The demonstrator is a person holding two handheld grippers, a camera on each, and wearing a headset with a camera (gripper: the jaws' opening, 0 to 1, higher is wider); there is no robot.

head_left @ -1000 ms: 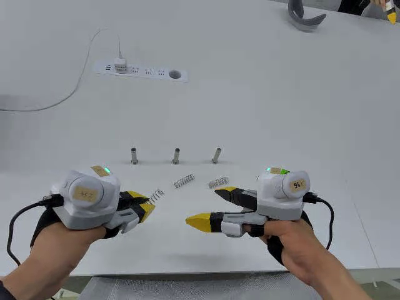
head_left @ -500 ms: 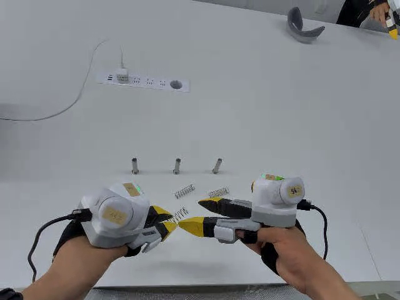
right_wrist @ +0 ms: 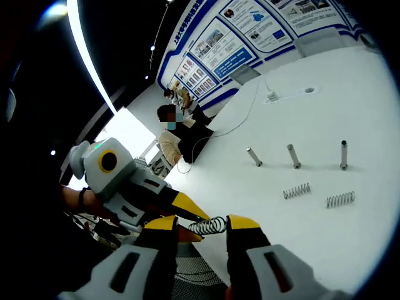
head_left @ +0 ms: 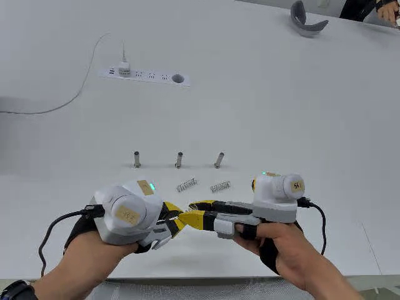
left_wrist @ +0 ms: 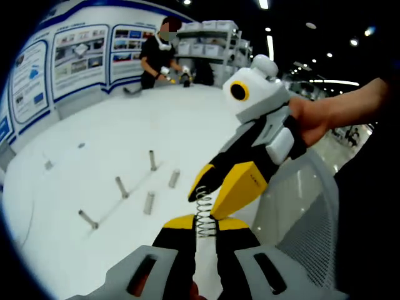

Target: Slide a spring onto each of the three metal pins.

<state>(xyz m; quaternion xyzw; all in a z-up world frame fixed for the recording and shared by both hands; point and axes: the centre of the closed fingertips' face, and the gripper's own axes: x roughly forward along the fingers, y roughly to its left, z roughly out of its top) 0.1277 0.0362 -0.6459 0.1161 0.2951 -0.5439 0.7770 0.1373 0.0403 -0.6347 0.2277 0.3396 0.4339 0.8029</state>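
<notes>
Your left gripper (left_wrist: 204, 225) pinched a small coiled metal spring (left_wrist: 203, 209); your right gripper (right_wrist: 203, 222) flanked its 12 o'clock end, grip unclear.

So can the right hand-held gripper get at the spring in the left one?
Probably yes: the spring sticks out free from the left hand-held gripper, and the right hand-held gripper has open jaws either side of it.
</notes>
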